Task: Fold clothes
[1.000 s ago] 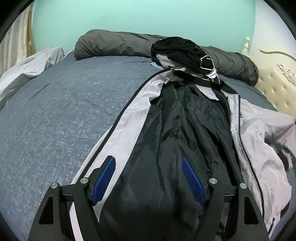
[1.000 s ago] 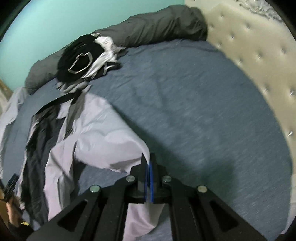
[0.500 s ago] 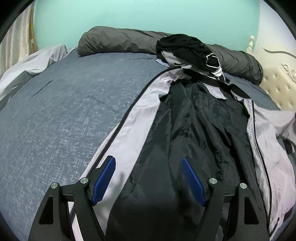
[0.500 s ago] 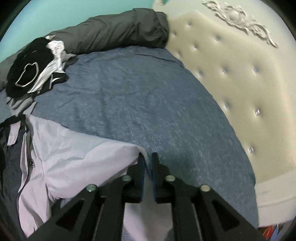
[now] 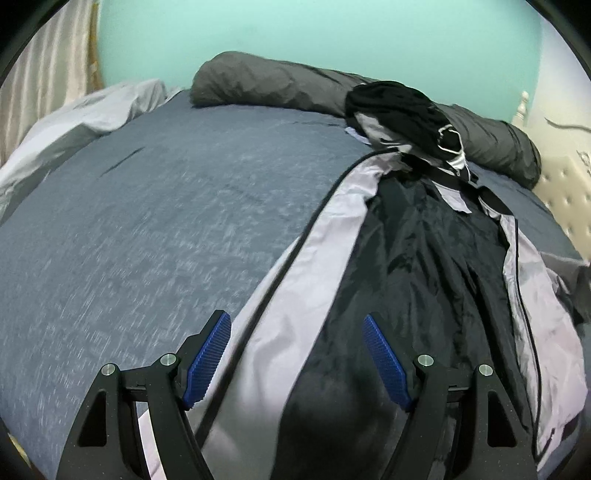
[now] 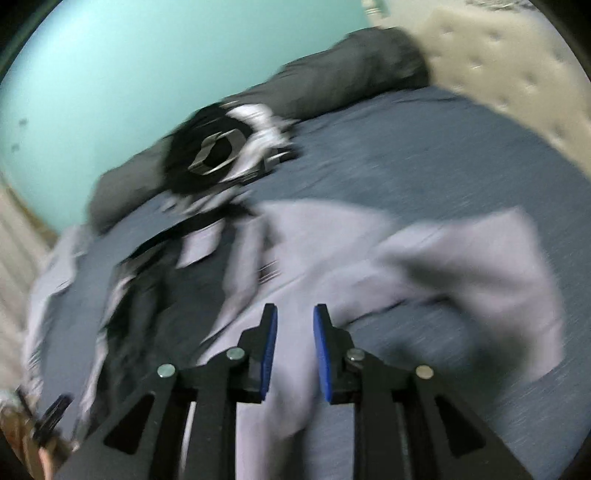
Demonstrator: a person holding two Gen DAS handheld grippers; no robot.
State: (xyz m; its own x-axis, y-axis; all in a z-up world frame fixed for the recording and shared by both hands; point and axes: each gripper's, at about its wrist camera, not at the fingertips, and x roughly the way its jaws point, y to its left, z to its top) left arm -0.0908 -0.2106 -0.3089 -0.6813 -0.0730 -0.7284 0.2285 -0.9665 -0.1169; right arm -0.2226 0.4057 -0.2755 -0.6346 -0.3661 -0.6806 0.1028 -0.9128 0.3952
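Nearest, the left hand-held gripper (image 5: 297, 354) hangs over the jacket's (image 5: 424, 280) hem with its blue pads spread wide, gripping nothing. The right hand-held gripper (image 6: 294, 347) has just been opening; its jaws stand slightly apart above the pale sleeve (image 6: 461, 266), nothing pinched between them, though that view is blurred. The jacket lies open on the bed (image 5: 166, 229), black lining up, toward the side by the headboard (image 6: 498, 66). Its dark hood (image 5: 399, 107) bunches against the grey roll (image 5: 266, 85) at the far edge, below the green wall (image 5: 295, 33).
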